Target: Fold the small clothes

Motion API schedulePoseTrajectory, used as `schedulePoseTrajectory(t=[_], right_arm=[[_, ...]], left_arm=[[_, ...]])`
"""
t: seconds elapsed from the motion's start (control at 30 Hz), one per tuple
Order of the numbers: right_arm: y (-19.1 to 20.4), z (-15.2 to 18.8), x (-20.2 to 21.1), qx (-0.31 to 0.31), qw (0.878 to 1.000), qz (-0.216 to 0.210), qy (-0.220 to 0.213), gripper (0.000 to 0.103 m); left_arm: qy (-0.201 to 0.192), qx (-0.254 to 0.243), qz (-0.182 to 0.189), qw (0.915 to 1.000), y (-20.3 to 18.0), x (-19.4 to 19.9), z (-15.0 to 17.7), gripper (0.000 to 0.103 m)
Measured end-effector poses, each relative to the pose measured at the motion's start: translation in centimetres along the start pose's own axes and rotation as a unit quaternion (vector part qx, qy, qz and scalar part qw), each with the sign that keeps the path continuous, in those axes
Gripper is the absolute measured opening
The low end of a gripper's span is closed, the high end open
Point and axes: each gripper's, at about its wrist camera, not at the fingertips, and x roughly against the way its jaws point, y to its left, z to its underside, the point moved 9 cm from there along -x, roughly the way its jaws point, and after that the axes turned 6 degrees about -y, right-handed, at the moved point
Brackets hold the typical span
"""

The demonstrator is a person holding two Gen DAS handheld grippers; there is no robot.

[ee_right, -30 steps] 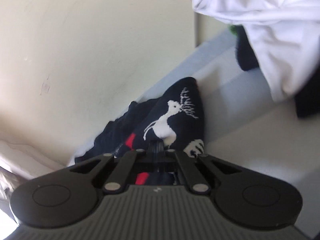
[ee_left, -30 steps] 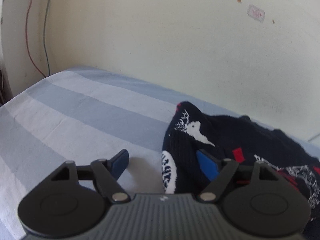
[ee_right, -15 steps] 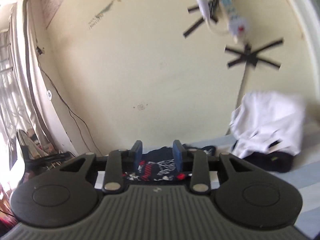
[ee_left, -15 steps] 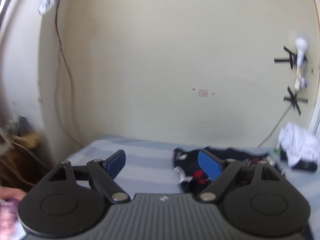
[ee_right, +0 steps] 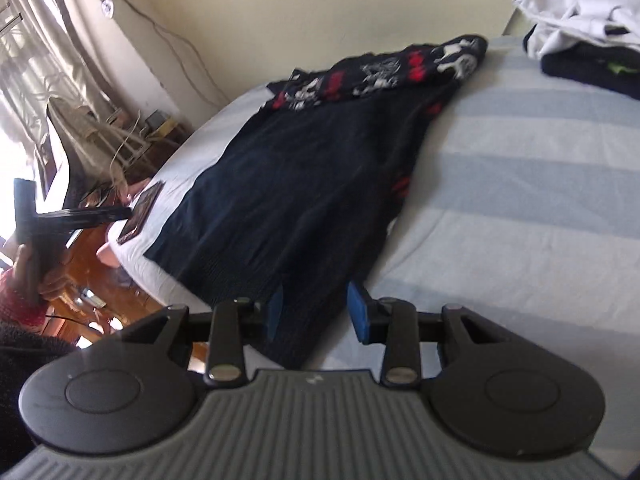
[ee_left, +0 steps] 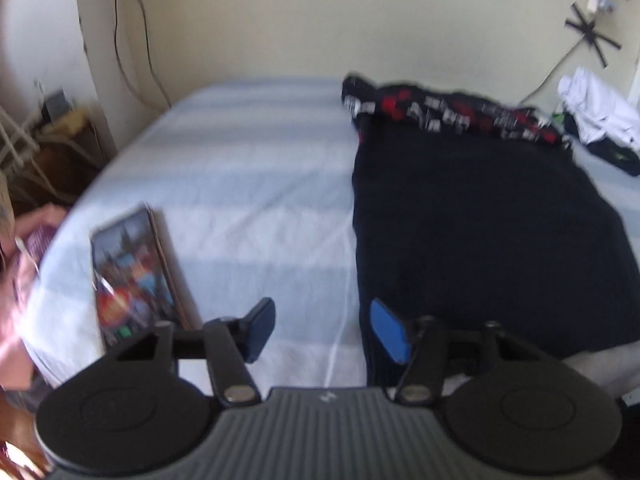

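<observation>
Pulling back to the bed's near edge, you now hover over a dark sweater spread flat, its patterned band at the far edge by the wall; a second ago your right tool pinched that band. Both released, so one fold is likely done. Count: one sweater; one white-and-dark clothes pile, far right corner; one phone, near left edge. Left tool: wide, empty. Right tool: wide, straddling the hem.

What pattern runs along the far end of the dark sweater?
White reindeer and red patches on the dark sweater, clearest in the right wrist view.
</observation>
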Motion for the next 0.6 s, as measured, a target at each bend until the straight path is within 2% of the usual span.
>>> schedulePoseTrajectory(t=[0.1, 0.17, 0.2, 0.23, 0.27, 0.3, 0.37, 0.43, 0.6], right_arm=[[0.6, 1.1, -0.8, -0.015, 0.999, -0.014, 0.025, 0.04], [0.9, 2.0, -1.6, -0.034, 0.998, -0.027, 0.049, 0.04], [1.2, 2.2, -1.9, -0.04, 0.997, -0.038, 0.049, 0.038], [1.7, 2.4, -1.1, -0.039, 0.997, -0.053, 0.048, 0.034], [1.9, 2.4, -1.5, -0.04, 0.996, -0.058, 0.052, 0.017], [2.1, 2.2, -1.6, -0.033, 0.997, -0.057, 0.05, 0.008], [2.3, 1.0, -1.6, -0.03, 0.997, -0.066, 0.032, 0.008], [2.2, -1.2, -0.9, -0.023, 0.997, -0.074, -0.008, 0.008], [0.3, -9.5, 0.5, -0.017, 0.992, -0.032, -0.119, 0.008]], left_arm=[[0.037, 0.013, 0.012, 0.9992, 0.3, -1.1, 2.3, 0.045], [0.024, 0.006, 0.019, 0.9995, 0.1, -0.7, 2.6, 0.035], [0.023, 0.005, 0.039, 0.999, -0.2, 0.0, 2.7, 0.012], [0.027, 0.014, 0.065, 0.9974, -0.7, 0.4, 2.5, 0.002], [0.027, 0.023, 0.075, 0.9965, -0.8, 0.5, 2.3, 0.002], [0.022, 0.025, 0.078, 0.9964, -0.8, 0.6, 1.8, 0.002], [0.006, 0.039, 0.084, 0.9957, -0.6, 1.1, 0.1, 0.002], [-0.022, 0.065, 0.098, 0.9928, 0.2, 1.8, -2.9, 0.002], [-0.114, 0.09, 0.1, 0.9843, 0.9, 1.5, -13.2, 0.002]])
